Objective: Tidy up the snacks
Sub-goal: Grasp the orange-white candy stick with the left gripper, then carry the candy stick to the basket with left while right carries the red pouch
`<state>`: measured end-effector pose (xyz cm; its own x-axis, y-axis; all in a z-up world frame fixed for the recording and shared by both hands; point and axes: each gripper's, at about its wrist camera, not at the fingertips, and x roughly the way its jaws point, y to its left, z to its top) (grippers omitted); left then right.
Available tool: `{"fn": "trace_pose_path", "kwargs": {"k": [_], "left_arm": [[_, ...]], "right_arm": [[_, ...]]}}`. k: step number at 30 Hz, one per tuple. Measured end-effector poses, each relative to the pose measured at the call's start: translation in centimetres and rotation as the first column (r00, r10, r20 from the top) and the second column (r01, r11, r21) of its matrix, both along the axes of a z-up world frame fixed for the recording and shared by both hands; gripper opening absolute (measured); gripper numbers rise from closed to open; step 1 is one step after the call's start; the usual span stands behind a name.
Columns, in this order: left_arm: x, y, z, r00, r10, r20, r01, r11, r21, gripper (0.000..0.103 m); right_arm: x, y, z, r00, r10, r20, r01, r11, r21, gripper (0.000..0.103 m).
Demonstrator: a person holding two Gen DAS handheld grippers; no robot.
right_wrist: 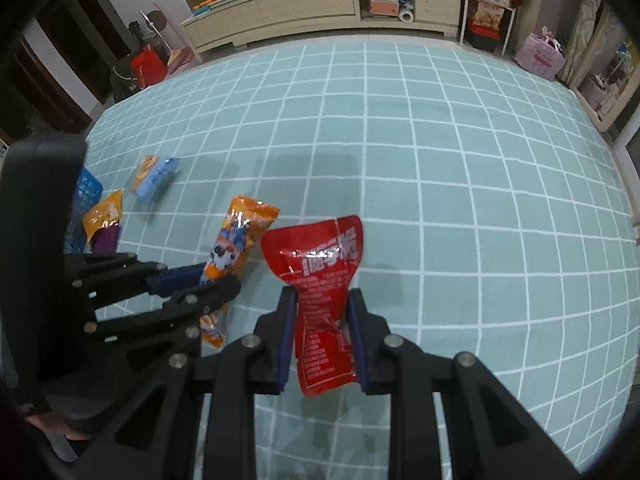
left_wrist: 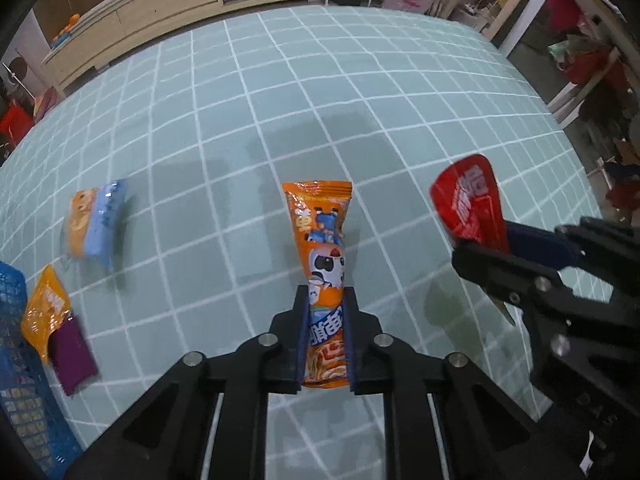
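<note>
Left gripper (left_wrist: 325,336) clenched on orange packet (left_wrist: 324,256), pinched near its lower end. Right gripper (right_wrist: 322,336) grasps red pouch (right_wrist: 324,280) mid-body. Both point steeply down over the teal grid cloth (left_wrist: 400,80).

Risk, as I judge it: slick film could slide out of either pinch; grippers ride close and could knock together.

Far left: blue basket (left_wrist: 16,360), two loose packets (left_wrist: 96,224) beside it.

The orange snack packet (left_wrist: 326,264) carries large white Chinese characters on a blue band, too warped to read; a cartoon panda face sits above them. The red pouch (right_wrist: 326,292) bears big white Chinese characters near its top and fine print below, none legible
</note>
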<state>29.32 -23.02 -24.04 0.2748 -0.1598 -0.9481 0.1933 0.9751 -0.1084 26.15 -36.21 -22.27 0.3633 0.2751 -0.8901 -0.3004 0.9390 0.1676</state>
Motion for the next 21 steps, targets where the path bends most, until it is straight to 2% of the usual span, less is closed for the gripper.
{"fn": "trace_pose_path", "kwargs": {"k": [12, 15, 21], "left_arm": [[-3.8, 3.2, 6.9, 0.993, 0.037, 0.114, -0.032, 0.998, -0.046, 0.013], [-3.6, 4.1, 8.2, 0.989, 0.049, 0.139, -0.042, 0.998, -0.053, 0.013], [-6.3, 8.9, 11.6, 0.971, 0.082, 0.226, -0.069, 0.996, -0.064, 0.013]], "right_arm": [[-3.3, 3.9, 4.8, 0.998, 0.035, 0.06, -0.033, 0.999, -0.032, 0.029], [-4.3, 5.2, 6.2, 0.995, 0.045, 0.089, -0.041, 0.998, -0.051, 0.029], [-6.3, 8.6, 9.2, 0.988, 0.075, 0.137, -0.066, 0.996, -0.062, 0.029]]}}
